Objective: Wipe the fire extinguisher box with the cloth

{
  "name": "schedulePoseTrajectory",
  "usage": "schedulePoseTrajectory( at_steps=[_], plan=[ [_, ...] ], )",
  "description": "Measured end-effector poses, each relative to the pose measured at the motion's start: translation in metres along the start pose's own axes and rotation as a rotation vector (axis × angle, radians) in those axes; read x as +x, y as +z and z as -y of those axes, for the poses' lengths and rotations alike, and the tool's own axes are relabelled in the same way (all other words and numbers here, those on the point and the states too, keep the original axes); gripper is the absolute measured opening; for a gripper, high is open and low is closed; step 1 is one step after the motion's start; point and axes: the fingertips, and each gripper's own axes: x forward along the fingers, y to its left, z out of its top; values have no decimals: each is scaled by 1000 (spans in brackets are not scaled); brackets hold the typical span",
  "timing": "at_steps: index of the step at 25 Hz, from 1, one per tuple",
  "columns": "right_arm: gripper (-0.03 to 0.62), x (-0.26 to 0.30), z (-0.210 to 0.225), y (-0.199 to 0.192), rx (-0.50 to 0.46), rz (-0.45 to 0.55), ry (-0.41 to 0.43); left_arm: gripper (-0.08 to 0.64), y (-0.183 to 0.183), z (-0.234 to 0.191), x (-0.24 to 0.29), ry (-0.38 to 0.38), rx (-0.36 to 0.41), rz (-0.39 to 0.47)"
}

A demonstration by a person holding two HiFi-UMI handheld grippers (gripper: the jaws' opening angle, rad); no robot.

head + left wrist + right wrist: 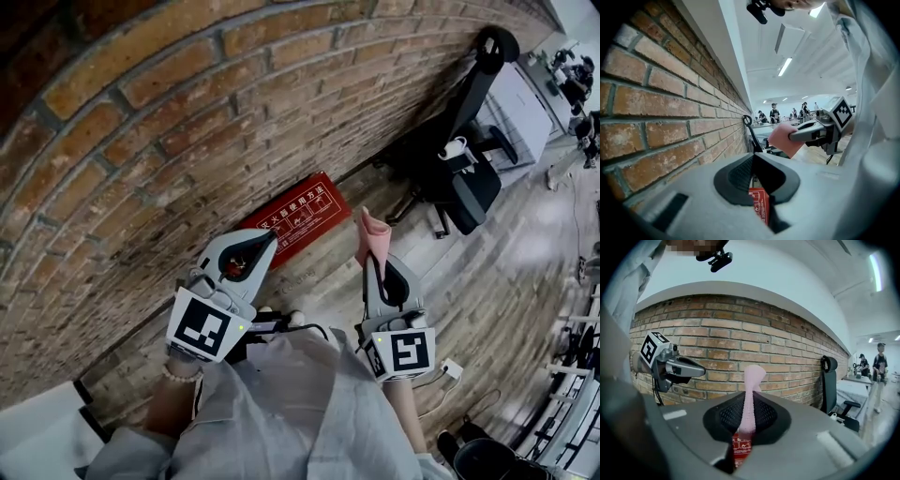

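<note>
Head view: right gripper (380, 270), lower centre, jaws clamped on the pink cloth (372, 236). The soft, knit-textured fabric stands up past the tips in a loose fold, probably held so to serve as a wiping pad. Left gripper (263, 243), just left, jaws together on nothing, apparently kept free. Beyond both, mid-frame, is the box (302, 214): flat, red, rectangular, white print, at the foot of the rough brick wall (141, 141). Cloth not yet touching it. Black chair (464, 178), upper right.
</note>
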Motion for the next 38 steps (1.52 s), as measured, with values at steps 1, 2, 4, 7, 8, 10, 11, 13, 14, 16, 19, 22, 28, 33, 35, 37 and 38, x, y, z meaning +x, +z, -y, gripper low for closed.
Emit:
schedulePoseTrajectory(
  at_steps=[1,2,4,7,8,10,11,13,14,16,19,22,28,33,35,37,38],
  plan=[
    [26,0,0,0,-7,1,1,-2,0,0,0,0,2,3],
    [26,-1,-1,1,-14,1,0,-2,0,1,0,-1,1,6],
    [26,0,-1,2,-20,-6,-8,-2,0,2,1,-7,-2,12],
    [26,0,-2,0,-10,-14,-12,-2,1,4,1,-10,-4,14],
    [26,0,-3,-1,-8,-9,-7,-2,1,5,1,-10,-5,14],
    [26,0,-5,-1,-6,-2,0,-2,0,6,1,-11,-3,11],
    [26,1,-6,-1,-5,-1,1,0,-1,6,1,-12,2,8],
    [26,0,-8,-4,-2,-7,5,-2,-4,7,0,-11,5,2],
    [26,-1,-9,-6,-3,-13,8,-2,-4,6,-1,-9,1,3],
    [26,0,-9,-9,-4,-21,13,-2,-5,5,-1,-1,-12,6],
    [26,1,-8,-8,1,-35,7,-2,-2,2,0,5,-18,6],
    [26,1,-8,-9,3,-23,3,-2,-1,4,1,-1,-20,13],
    [26,0,-8,-12,7,-27,8,-2,-2,4,1,5,-14,12],
    [26,1,-10,-11,2,-32,19,-2,-3,6,2,0,-20,4],
    [26,1,-11,-12,2,-37,24,-2,-4,6,2,0,-24,3],
    [26,1,-12,-15,0,-45,28,-1,-5,6,2,1,-27,2],
    [26,1,-13,-16,1,-47,29,-2,-6,6,2,2,-26,1]
  ],
)
